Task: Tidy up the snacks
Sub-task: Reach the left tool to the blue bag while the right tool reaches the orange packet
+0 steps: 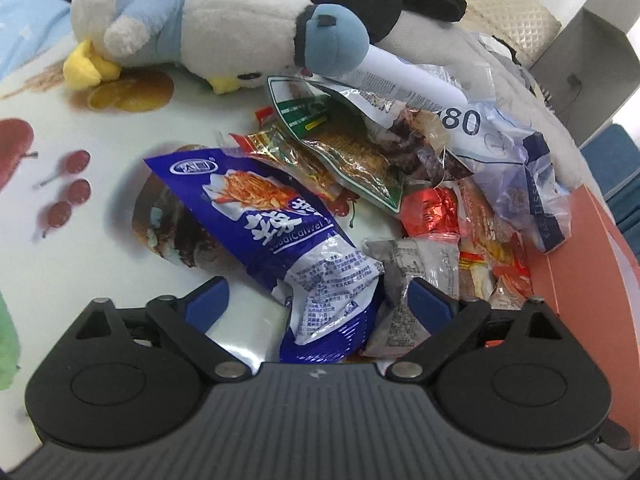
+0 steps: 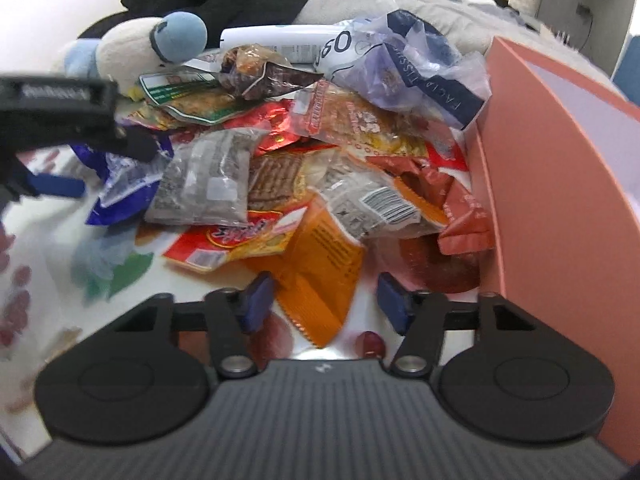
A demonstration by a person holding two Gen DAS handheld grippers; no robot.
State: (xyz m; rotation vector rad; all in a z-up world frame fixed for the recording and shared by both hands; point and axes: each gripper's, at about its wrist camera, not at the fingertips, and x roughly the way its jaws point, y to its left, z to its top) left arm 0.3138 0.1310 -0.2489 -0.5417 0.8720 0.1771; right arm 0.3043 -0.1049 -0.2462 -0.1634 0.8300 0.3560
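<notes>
snack heap on fruit-print tabletop (image 1: 120,200), beside pink box (image 2: 560,168). left gripper (image 1: 316,300) wide, pads not pressing, straddling the near end of blue packet (image 1: 280,240), whose long axis runs away up-left; legible "180" on a bag. right gripper (image 2: 326,300) half open around orange packet (image 2: 320,276) tip, not gripping.

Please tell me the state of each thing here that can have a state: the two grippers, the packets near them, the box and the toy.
left gripper: jaws open, astride the blue packet.
right gripper: jaws open, astride the orange packet.
blue packet: lying flat, crumpled, sealed.
orange packet: lying flat on the table.
grey packet: resting on the pile.
pink box: open, beside the pile.
plush toy: lying on its side.
</notes>
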